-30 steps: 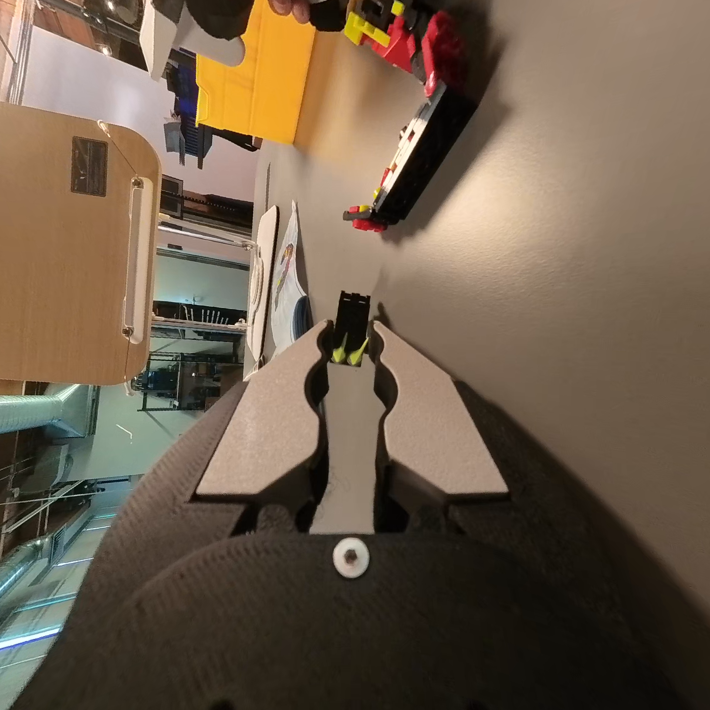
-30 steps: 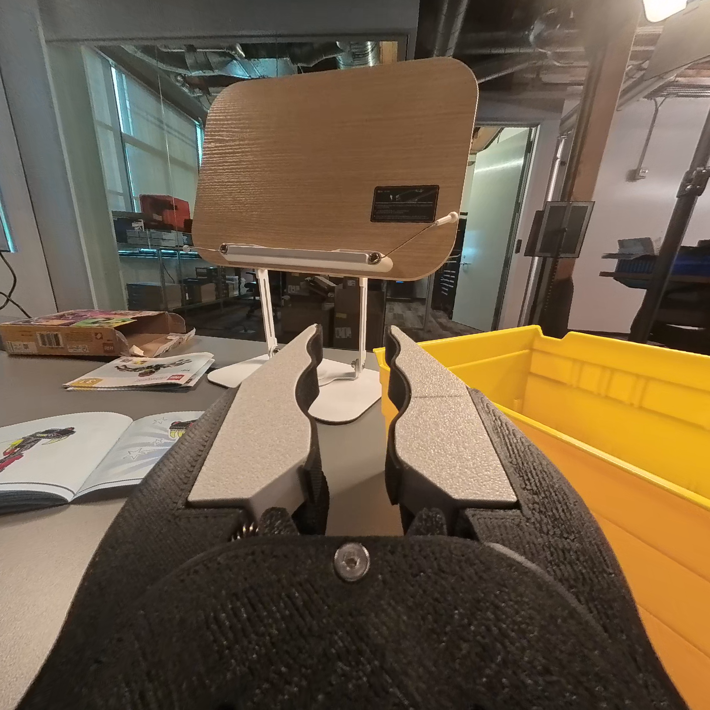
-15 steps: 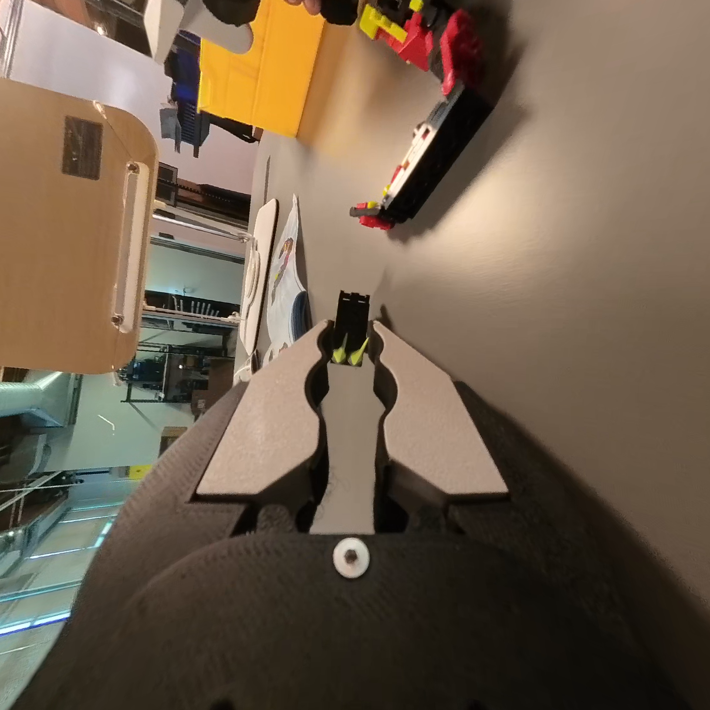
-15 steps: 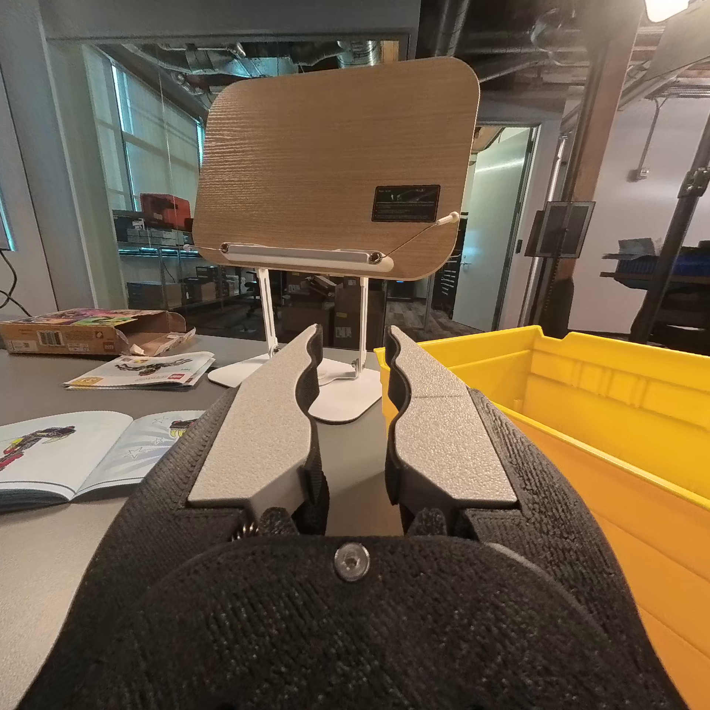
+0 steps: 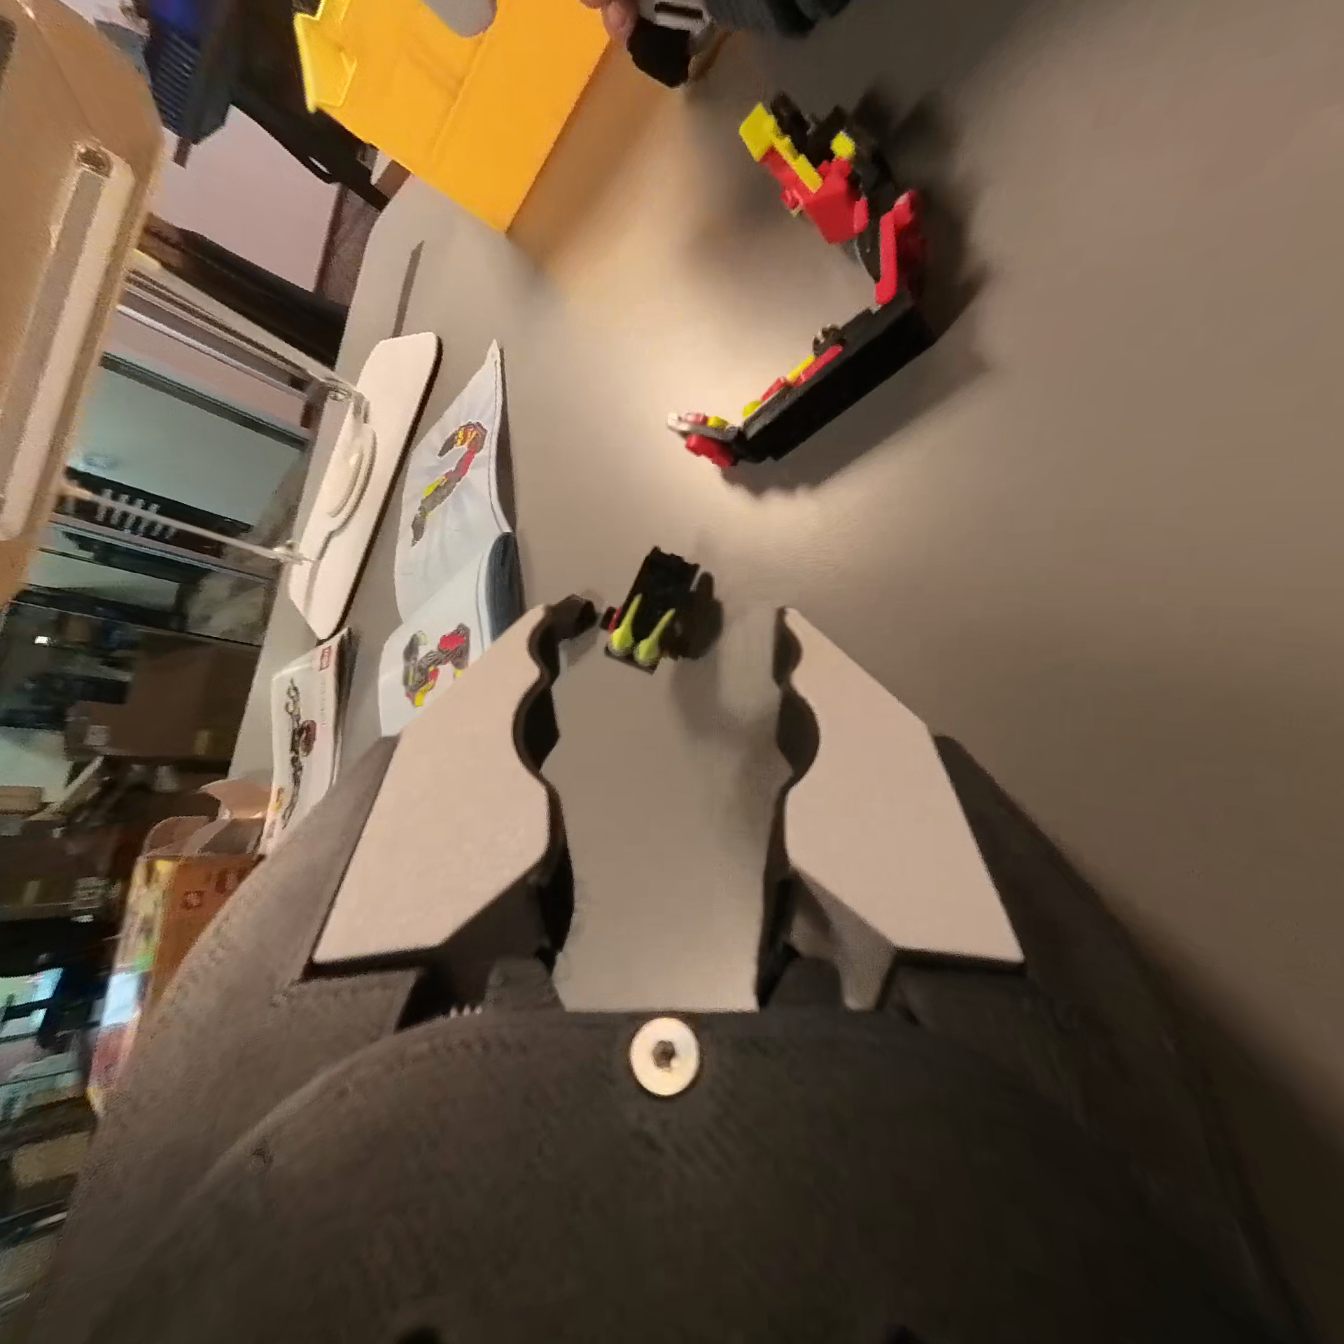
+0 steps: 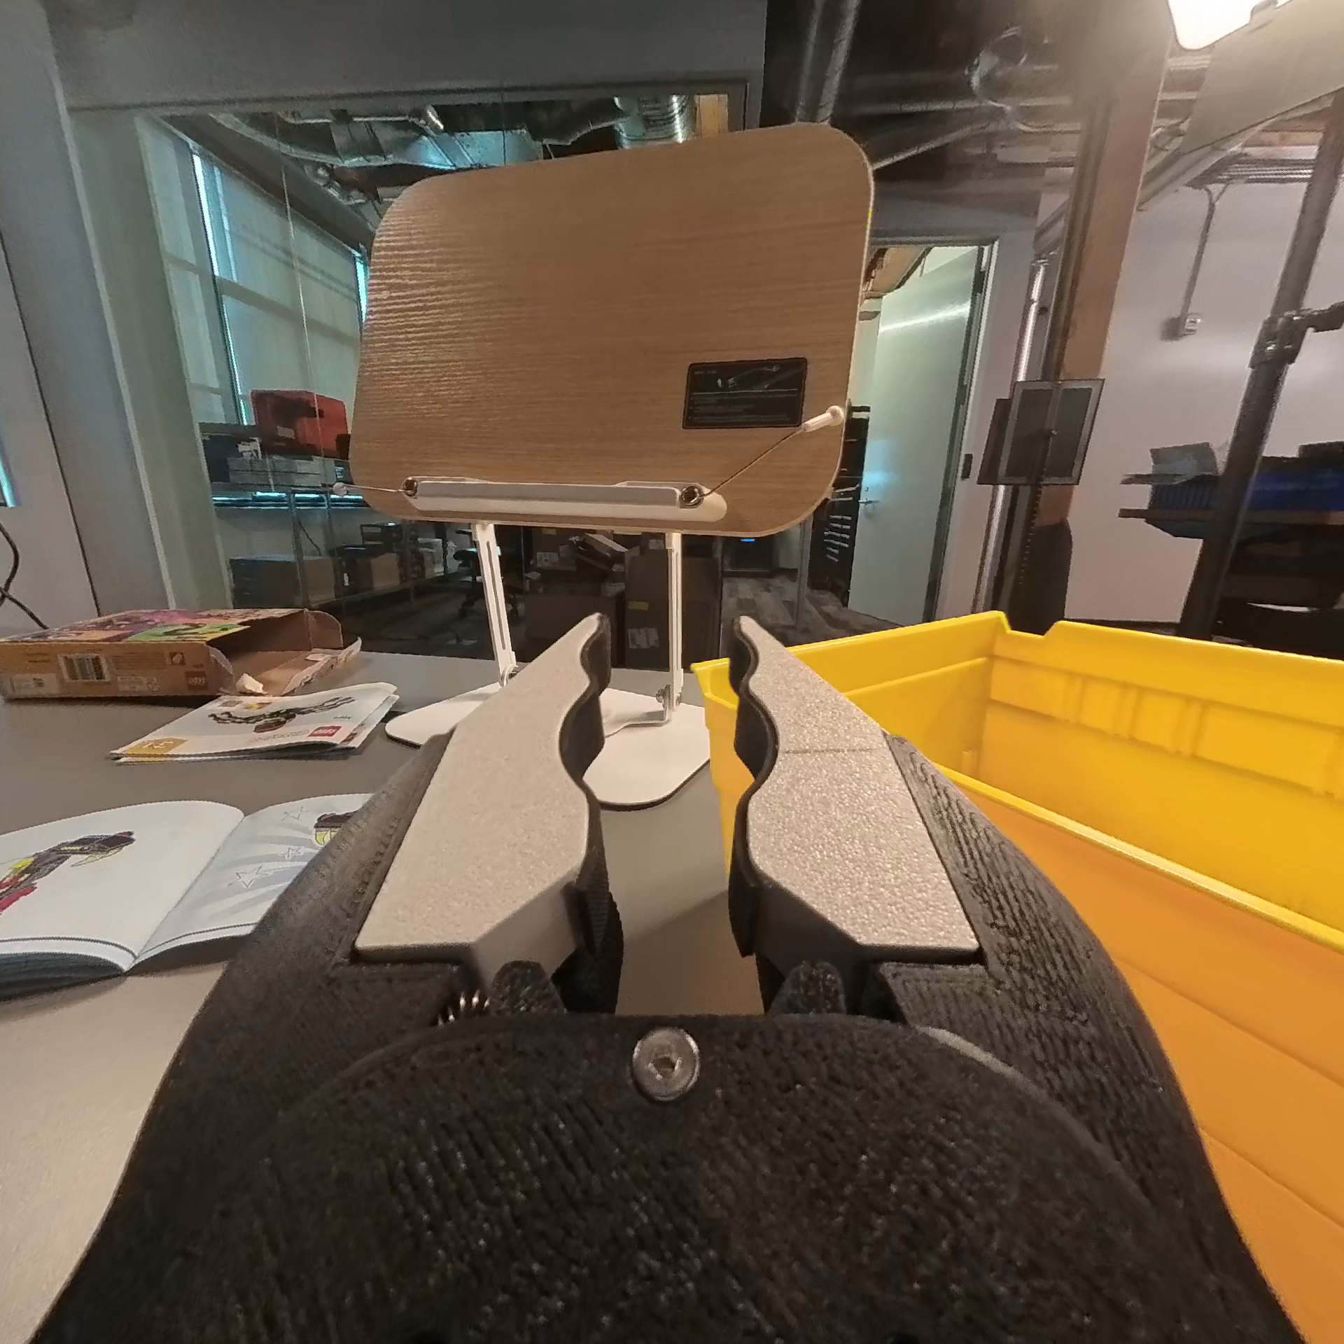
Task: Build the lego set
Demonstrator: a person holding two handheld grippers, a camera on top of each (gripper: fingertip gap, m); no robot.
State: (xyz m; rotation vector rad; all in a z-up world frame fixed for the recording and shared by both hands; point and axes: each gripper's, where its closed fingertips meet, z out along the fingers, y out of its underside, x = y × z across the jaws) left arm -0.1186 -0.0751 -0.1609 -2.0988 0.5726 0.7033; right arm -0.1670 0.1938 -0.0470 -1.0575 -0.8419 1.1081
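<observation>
In the left wrist view a small black lego piece with two lime spikes (image 5: 654,607) lies on the grey table (image 5: 1054,654). My left gripper (image 5: 668,622) is open; the piece sits between its spread fingertips and neither pad touches it. Farther off lie a long black, red and yellow assembly (image 5: 836,378) and a red, yellow and black assembly (image 5: 836,182). My right gripper (image 6: 668,647) is open with nothing between its fingers, held above the table beside the yellow bin (image 6: 1091,727).
A wooden book stand (image 6: 604,327) on a white base stands ahead of the right gripper. An open instruction booklet (image 6: 109,873), a second booklet (image 6: 254,727) and an opened cardboard box (image 6: 145,654) lie at the left. The yellow bin also shows in the left wrist view (image 5: 465,109). The grippers' ends are close to 30 cm from one another.
My left gripper was shut on the black spiked piece; its jaws have spread wide and the piece now lies free on the table. The left view has swung and pulled back. The right gripper has not moved.
</observation>
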